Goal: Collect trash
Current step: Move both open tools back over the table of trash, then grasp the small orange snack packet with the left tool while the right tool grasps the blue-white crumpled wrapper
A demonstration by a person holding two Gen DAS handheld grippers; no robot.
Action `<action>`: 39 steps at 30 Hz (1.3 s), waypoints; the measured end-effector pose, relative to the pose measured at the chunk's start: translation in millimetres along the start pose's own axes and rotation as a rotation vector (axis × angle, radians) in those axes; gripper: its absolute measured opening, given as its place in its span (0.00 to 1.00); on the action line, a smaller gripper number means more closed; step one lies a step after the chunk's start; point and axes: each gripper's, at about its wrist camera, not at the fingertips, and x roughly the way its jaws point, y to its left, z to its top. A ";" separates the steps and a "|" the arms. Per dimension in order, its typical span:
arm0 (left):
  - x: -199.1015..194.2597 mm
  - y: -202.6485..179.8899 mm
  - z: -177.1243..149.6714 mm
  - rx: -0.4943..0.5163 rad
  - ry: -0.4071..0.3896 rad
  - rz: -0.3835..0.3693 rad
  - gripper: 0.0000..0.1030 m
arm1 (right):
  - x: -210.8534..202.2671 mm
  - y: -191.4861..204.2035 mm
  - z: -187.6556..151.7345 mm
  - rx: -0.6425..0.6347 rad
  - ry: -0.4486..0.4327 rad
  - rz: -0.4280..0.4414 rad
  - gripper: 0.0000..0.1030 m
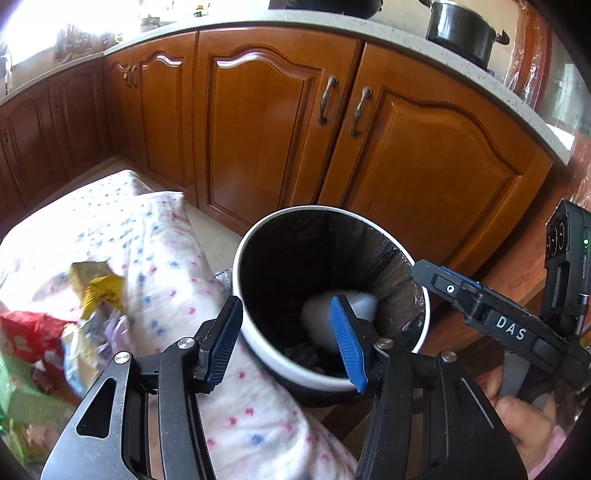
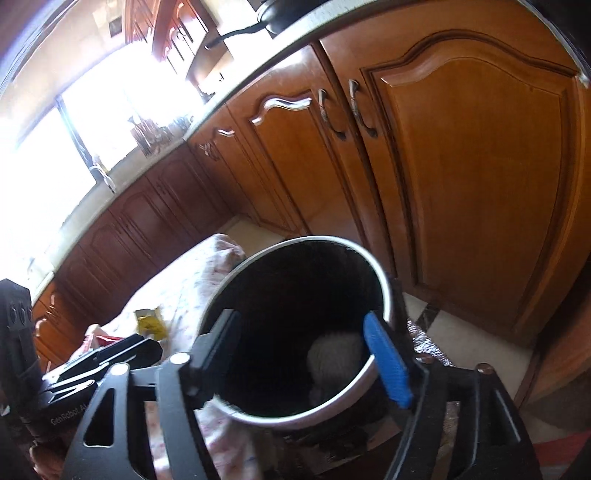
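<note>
A white-rimmed trash bin (image 1: 258,334) with a black liner stands by the table; it also shows in the right wrist view (image 2: 384,280). A white crumpled piece (image 1: 364,304) lies inside it, also seen in the right wrist view (image 2: 332,354). My left gripper (image 1: 286,339) is open and empty above the bin's near rim. My right gripper (image 2: 314,354) is open and empty over the bin mouth; it shows at the right in the left wrist view (image 1: 491,314). Yellow (image 1: 99,288), red (image 1: 26,332) and green wrappers lie on the cloth at left.
A table with a white dotted cloth (image 1: 166,266) sits left of the bin. Wooden cabinet doors (image 1: 424,166) stand behind the bin under a pale countertop (image 1: 406,33) with a black pot (image 1: 461,33). Tiled floor (image 2: 472,339) lies to the right.
</note>
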 end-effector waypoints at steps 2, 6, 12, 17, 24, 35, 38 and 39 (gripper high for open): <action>-11.2 5.1 -5.8 -0.012 -0.014 0.003 0.54 | -6.0 7.5 -7.5 0.008 -0.012 0.025 0.87; -33.8 20.2 -21.1 -0.044 -0.042 0.019 0.58 | -14.8 26.4 -23.7 0.005 -0.028 0.066 0.87; -66.6 52.7 -50.4 -0.104 -0.064 0.069 0.60 | -18.9 55.0 -47.5 -0.006 -0.019 0.118 0.88; -92.5 85.3 -68.1 -0.171 -0.084 0.113 0.60 | -16.0 74.6 -61.7 -0.021 0.010 0.144 0.88; -117.2 123.6 -89.3 -0.240 -0.114 0.171 0.63 | -9.4 103.0 -77.2 -0.051 0.042 0.178 0.88; -135.5 159.7 -112.5 -0.303 -0.119 0.217 0.65 | 12.9 137.8 -82.5 -0.101 0.100 0.228 0.88; -134.4 166.2 -112.2 -0.312 -0.114 0.207 0.66 | 22.4 145.7 -80.4 -0.108 0.117 0.239 0.88; -134.1 168.4 -111.6 -0.315 -0.113 0.207 0.66 | 25.9 148.8 -79.4 -0.111 0.123 0.241 0.88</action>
